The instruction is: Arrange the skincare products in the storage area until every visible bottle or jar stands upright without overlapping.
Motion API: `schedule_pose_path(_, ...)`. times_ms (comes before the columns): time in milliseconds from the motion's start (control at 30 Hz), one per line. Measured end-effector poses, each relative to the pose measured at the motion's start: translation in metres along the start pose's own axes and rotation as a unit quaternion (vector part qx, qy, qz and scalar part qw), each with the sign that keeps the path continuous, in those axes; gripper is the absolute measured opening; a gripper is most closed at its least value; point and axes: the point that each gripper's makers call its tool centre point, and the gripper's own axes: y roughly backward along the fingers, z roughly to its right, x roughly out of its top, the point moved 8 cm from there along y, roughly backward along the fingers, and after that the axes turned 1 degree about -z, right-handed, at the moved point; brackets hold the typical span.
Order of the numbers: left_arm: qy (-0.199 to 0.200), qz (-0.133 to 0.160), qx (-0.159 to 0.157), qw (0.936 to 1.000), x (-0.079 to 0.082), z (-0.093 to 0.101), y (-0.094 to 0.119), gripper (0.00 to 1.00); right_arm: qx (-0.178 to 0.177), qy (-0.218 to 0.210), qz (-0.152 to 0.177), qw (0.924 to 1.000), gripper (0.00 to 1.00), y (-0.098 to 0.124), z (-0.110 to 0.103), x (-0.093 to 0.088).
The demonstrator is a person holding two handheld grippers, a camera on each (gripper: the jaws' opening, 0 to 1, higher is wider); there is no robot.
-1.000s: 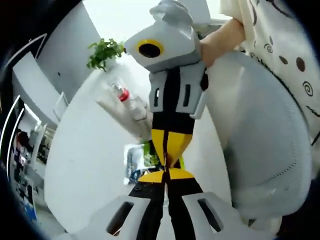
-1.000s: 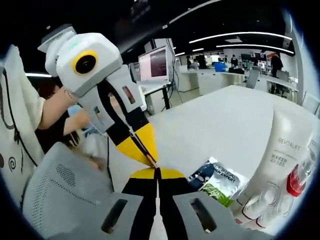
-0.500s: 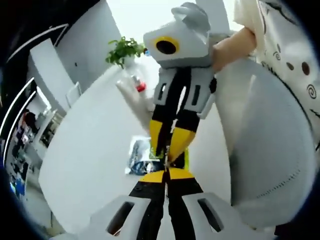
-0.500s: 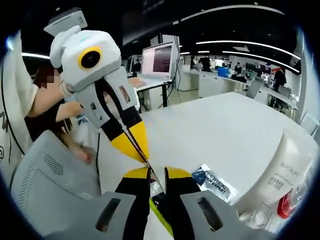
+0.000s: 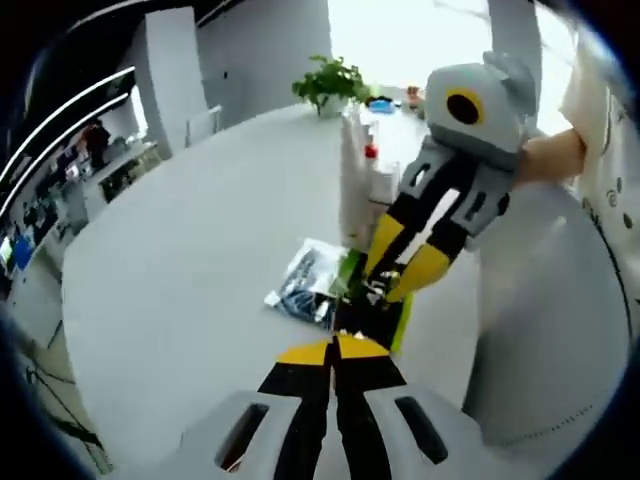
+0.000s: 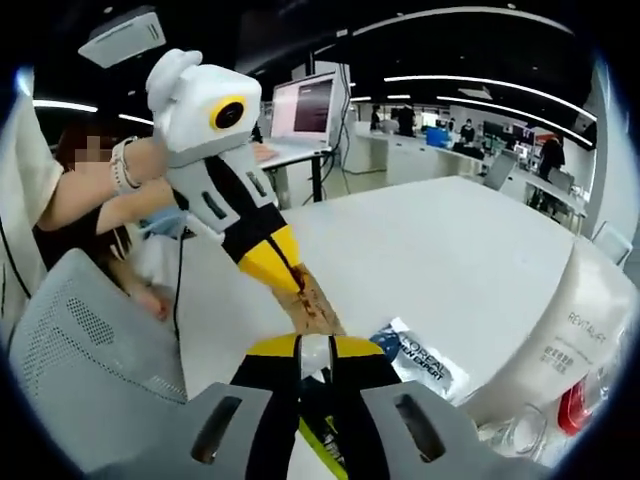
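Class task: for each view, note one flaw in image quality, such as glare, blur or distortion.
Left gripper view: window glare washes out the top behind the potted plant. Right gripper view: fisheye bends the ceiling lights, and the white tube smears at the edge.

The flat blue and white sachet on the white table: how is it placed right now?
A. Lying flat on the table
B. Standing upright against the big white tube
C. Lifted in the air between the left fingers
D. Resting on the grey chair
A: the sachet lies flat on the white table, apart from the upright white tube, and the left gripper is not lifting it.
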Motion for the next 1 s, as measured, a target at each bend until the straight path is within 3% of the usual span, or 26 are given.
schedule_pose_path(100, 0.008, 0.011, 0.014, 0.9998, -0.005, -0.011, -0.005, 0.00, 0.002, 0.003, -0.002, 1.0000, 0.11, -0.005, 0.000, 0.000)
schedule_pose_path(167, 0.041, 0.000, 0.020, 0.9990, -0.012, -0.016, -0.009, 0.00, 0.004, 0.002, -0.003, 1.0000, 0.11, -0.007, 0.000, 0.000)
schedule_pose_path(233, 0.070, 0.019, 0.015, 0.9973, -0.013, -0.019, -0.012, 0.00, 0.006, 0.003, -0.003, 1.0000, 0.11, -0.010, 0.001, 0.002)
schedule_pose_path(333, 0.113, 0.018, 0.019, 0.9932, -0.018, -0.026, -0.015, 0.00, 0.001, 0.008, -0.002, 1.0000, 0.11, -0.016, 0.004, 0.002)
schedule_pose_path(433, 0.129, 0.014, 0.023, 0.9912, -0.024, -0.036, -0.020, 0.00, -0.001, 0.016, -0.001, 0.9999, 0.10, -0.023, 0.005, 0.002)
schedule_pose_path(567, 0.179, 0.021, 0.022, 0.9833, -0.030, -0.038, -0.026, 0.00, -0.001, 0.017, -0.007, 0.9998, 0.10, -0.033, 0.007, -0.002)
schedule_pose_path(767, 0.201, 0.011, 0.023, 0.9793, -0.035, -0.034, -0.038, 0.00, -0.008, 0.020, -0.017, 0.9996, 0.10, -0.045, 0.010, -0.007)
schedule_pose_path(867, 0.191, -0.005, 0.031, 0.9811, -0.036, -0.023, -0.042, 0.00, -0.015, 0.025, -0.019, 0.9994, 0.11, -0.051, 0.012, -0.009)
schedule_pose_path(1000, 0.193, -0.015, 0.035, 0.9805, -0.037, -0.031, -0.044, 0.00, -0.021, 0.026, -0.019, 0.9993, 0.10, -0.058, 0.017, -0.011)
